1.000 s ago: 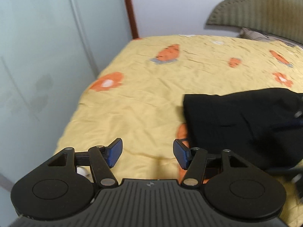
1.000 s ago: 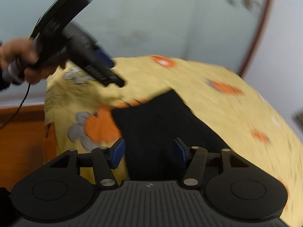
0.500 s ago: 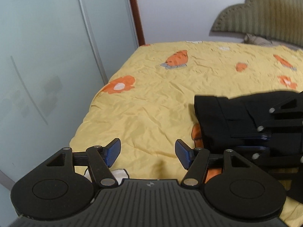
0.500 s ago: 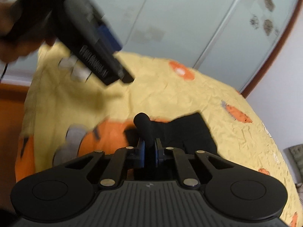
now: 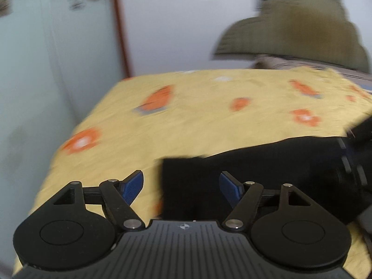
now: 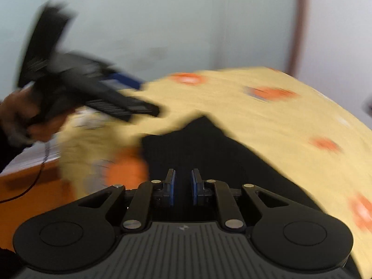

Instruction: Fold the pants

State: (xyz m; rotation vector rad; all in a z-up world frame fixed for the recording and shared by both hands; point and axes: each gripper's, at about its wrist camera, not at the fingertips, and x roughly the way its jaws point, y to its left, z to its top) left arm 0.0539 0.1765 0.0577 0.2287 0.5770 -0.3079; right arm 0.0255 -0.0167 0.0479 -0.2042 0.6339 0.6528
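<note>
Black pants (image 5: 255,162) lie folded on the yellow bedspread (image 5: 186,107), near its front edge. My left gripper (image 5: 181,188) is open and empty, its jaws either side of the pants' near left corner. In the right wrist view the pants (image 6: 209,144) stretch ahead of my right gripper (image 6: 183,186), whose blue pads stand close together with black cloth between them. The left gripper (image 6: 111,97) shows there too, blurred, held in a hand at the upper left. The right gripper shows at the right edge of the left wrist view (image 5: 355,158).
Pale sliding wardrobe doors (image 5: 34,81) run along the bed's left side. An olive headboard (image 5: 290,30) and a pillow stand at the far end. An orange floor (image 6: 30,193) and a thin cable show beyond the bed's edge.
My right gripper has come down low over the pants and its jaws stand slightly wider than half a second ago. My left gripper has shifted right, over the pants' corner. Both views are motion-blurred.
</note>
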